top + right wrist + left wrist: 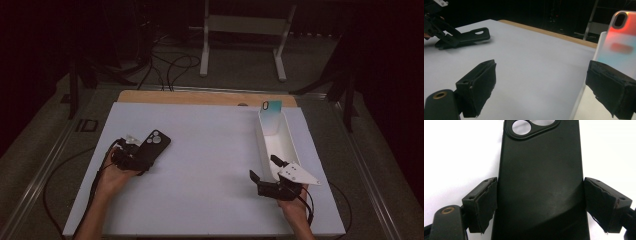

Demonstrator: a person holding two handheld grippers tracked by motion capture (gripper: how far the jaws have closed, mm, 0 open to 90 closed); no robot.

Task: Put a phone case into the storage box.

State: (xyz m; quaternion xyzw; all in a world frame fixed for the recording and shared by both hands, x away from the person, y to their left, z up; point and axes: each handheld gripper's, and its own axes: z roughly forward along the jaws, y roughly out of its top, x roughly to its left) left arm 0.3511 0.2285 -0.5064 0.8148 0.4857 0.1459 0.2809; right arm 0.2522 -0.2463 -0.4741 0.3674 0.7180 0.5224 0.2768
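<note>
A black phone case (155, 145) with a camera cut-out lies at the left of the white table top (210, 190). My left gripper (139, 159) is shut across its near end. In the left gripper view both pads (486, 202) touch the long edges of the black case (539, 175). My right gripper (265, 168) stands open at the near end of a long white tray (290, 145), nothing gripped. In the right gripper view its jaws (541, 82) straddle the tray's wall (579, 105). A pastel phone case (619, 47) leans upright at the tray's far end (271, 116).
The white top ends at a wooden strip (200, 97) along the back. Behind it on the floor stand a white metal frame (240, 30) and loose cables (170, 65). Black stands flank the table on both sides.
</note>
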